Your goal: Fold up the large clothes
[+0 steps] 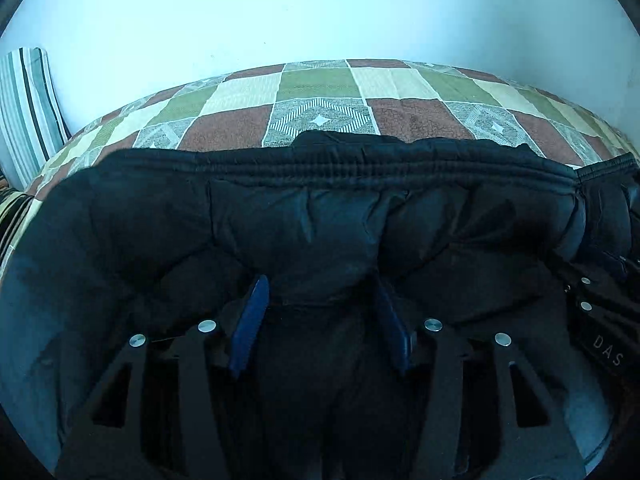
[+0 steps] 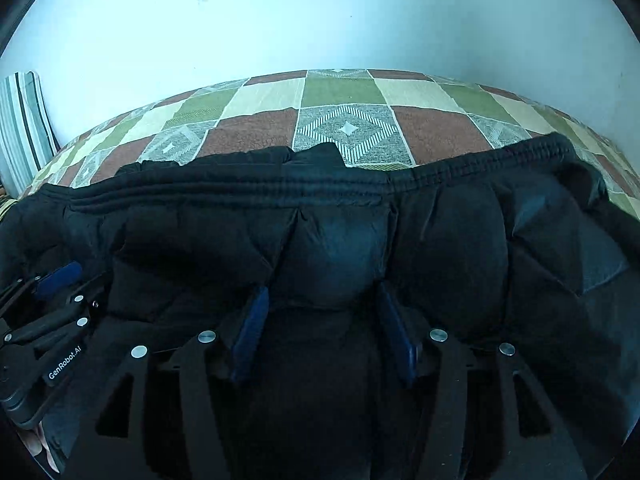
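Both tongs pinch a fold of one black puffer jacket over the bed.

Left tongs: blue fingers set fairly wide, a thick bunch of padded jacket wedged between them, fabric touching both inner faces. Right tongs: same pose, blue fingers parted about as much, gripping another bunch of the same jacket. The left tongs also show at the left edge of the right wrist view, just beside the right ones, along the same edge of the garment. Jacket's ribbed elastic hem runs across the top of the bunch in both views, far side lying on the bed. Count: two tongs, one jacket, one bed with checked cover, one striped cushion propped against the pale wall at the far left.
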Motion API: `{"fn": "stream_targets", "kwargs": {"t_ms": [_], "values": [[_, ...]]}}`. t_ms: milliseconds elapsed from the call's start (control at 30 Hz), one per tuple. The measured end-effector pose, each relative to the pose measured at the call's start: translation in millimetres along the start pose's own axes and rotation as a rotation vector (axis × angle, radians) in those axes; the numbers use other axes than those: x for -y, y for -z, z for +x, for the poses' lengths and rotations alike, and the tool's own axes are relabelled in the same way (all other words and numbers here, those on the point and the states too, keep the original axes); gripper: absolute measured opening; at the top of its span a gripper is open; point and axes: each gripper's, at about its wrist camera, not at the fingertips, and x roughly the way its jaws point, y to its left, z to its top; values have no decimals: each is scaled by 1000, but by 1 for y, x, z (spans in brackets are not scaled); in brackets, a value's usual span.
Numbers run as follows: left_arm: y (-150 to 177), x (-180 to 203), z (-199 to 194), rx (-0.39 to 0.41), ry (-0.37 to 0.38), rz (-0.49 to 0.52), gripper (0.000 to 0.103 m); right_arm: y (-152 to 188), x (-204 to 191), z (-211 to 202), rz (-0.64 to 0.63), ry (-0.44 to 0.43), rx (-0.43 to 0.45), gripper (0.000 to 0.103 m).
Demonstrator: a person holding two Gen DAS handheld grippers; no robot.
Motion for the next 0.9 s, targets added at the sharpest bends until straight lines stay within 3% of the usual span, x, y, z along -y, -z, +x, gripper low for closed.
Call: {"fn": "stream_targets", "kwargs": {"t_ms": [467,533,600,700,767,833,900], "values": [[-3,-3,0,5,18,-7,55,-4,-2,0,-5,12,11,57],[-6,-7,-8,-3,33,-17,60,-8,0,-8,-1,-5,8,59],[-6,-16,-24,-1,60,-35,72,-10,1,-22,-5,-24,9,68],[6,-41,-58,36,77,-72,75,-2,13,-66,2,-28,51,77],[23,-73,-86,61,89,-107,82,9,32,-94,-4,-21,78,79],[43,-107,-109,72,90,-160,82,23,55,-118,-8,4,90,80],[69,-144,-130,81,50,-220,85,43,85,-143,4,40,94,80]]}}
